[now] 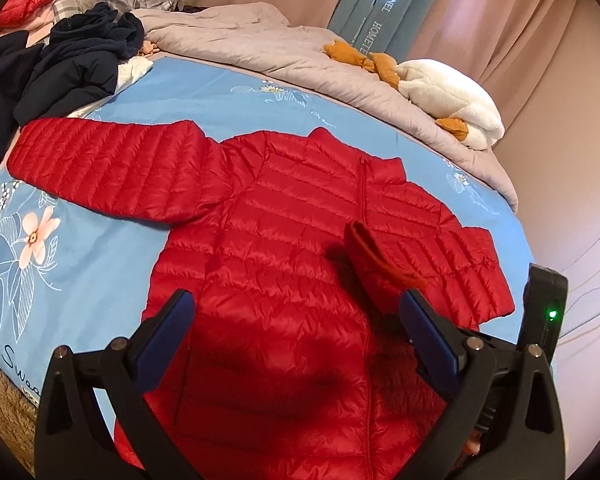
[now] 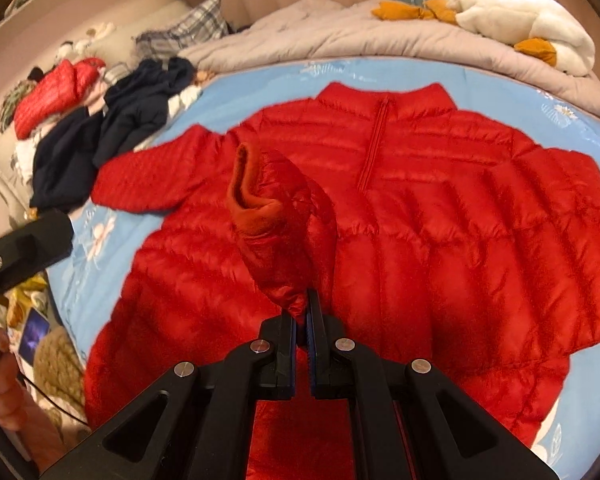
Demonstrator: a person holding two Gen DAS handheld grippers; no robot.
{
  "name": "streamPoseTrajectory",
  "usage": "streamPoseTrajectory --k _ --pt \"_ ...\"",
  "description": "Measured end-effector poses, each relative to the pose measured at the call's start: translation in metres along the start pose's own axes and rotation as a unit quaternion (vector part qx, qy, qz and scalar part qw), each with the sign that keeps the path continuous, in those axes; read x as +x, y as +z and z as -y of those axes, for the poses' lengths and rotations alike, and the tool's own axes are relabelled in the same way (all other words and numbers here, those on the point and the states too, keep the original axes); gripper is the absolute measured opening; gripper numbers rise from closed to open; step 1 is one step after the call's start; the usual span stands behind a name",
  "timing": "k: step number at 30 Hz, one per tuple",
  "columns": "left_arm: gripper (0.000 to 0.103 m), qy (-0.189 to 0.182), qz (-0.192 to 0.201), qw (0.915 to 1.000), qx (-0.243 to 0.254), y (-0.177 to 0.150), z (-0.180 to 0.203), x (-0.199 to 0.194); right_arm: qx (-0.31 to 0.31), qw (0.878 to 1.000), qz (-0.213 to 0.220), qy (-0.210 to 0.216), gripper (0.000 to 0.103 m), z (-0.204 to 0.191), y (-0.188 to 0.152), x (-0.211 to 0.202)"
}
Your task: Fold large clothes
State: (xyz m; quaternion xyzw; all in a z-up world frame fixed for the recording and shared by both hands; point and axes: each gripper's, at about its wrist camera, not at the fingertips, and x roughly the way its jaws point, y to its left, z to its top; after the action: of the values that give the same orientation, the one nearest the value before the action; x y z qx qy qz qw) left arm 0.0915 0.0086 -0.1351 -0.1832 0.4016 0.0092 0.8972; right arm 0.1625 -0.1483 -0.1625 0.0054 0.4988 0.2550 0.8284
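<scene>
On the bed's blue flowered sheet (image 1: 112, 264) a red puffer jacket (image 1: 284, 264) lies flat, front up, its zip (image 2: 374, 148) closed and its collar toward the far side. Its left sleeve (image 1: 104, 168) stretches out to the left. The right tool (image 2: 302, 312) is pressed together, pinching the right sleeve (image 2: 284, 216) just behind its cuff and holding it up over the jacket's chest, the cuff opening facing the far side. The left tool (image 1: 296, 320) is spread wide above the jacket's lower half, with nothing between its blue pads (image 1: 162, 332). At the far right, behind a grey quilt (image 1: 300, 60) and a white plush toy (image 1: 448, 96), a blue bag (image 1: 380, 4) reads "HANEL" and "HOMETE", the rest hidden. Cursive letters "Swe" show at the sheet's near left edge. Dark clothes (image 1: 60, 68) are heaped at the far left.
</scene>
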Motion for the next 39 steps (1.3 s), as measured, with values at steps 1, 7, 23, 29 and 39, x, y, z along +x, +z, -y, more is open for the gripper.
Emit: streamPoseTrajectory --k 1,7,23,29,39 --pt "0.102 0.002 0.002 1.0 -0.001 0.0 0.0 0.0 -0.002 1.0 -0.004 -0.001 0.005 -0.001 0.0 0.002" --pt "0.102 0.01 -0.004 0.9999 0.0 -0.001 0.001 0.007 -0.006 1.0 -0.014 -0.014 0.005 0.0 0.001 0.0" --pt "0.102 -0.004 -0.032 0.9979 0.056 -0.004 0.045 0.045 0.104 0.991 0.088 -0.015 0.05 0.069 0.006 -0.067" --pt "0.102 -0.023 -0.058 0.9971 0.043 0.002 0.043 0.078 0.147 0.982 0.112 -0.032 0.05 0.092 0.001 -0.082" --pt "0.086 -0.081 -0.099 0.9917 -0.02 0.004 0.024 0.119 0.179 0.975 0.125 -0.036 0.05 0.11 0.001 -0.087"
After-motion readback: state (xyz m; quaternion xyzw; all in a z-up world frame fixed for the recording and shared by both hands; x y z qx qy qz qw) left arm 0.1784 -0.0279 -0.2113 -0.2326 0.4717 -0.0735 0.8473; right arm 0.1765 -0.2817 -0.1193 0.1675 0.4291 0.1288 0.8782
